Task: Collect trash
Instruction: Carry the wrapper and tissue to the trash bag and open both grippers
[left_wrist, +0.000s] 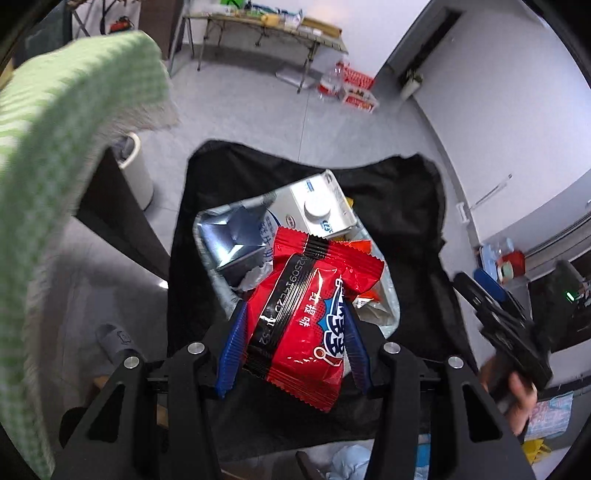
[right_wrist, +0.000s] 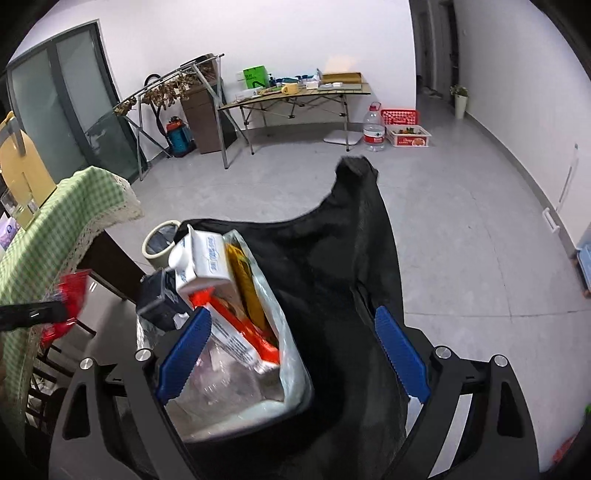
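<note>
My left gripper (left_wrist: 295, 314) is shut on a red snack packet (left_wrist: 306, 295), its blue fingers (left_wrist: 232, 343) pressing both sides. It hangs just above the mouth of a black bag (left_wrist: 406, 206) with a silver lining. Inside the bag lie a white milk carton (left_wrist: 321, 210), a dark flattened carton (left_wrist: 229, 240) and orange wrappers. My right gripper (right_wrist: 291, 314) stands wide open over the same bag (right_wrist: 332, 258), its fingers (right_wrist: 402, 354) apart from the black fabric between them. The milk carton (right_wrist: 207, 258) pokes out at the bag's left.
A table with a green checked cloth (right_wrist: 74, 214) stands left of the bag, a white bin (right_wrist: 159, 243) beside it. A folding table (right_wrist: 295, 96), a water bottle (right_wrist: 373, 127) and red crates (right_wrist: 400, 117) line the far wall. A grey slipper (left_wrist: 114, 343) rests on the floor.
</note>
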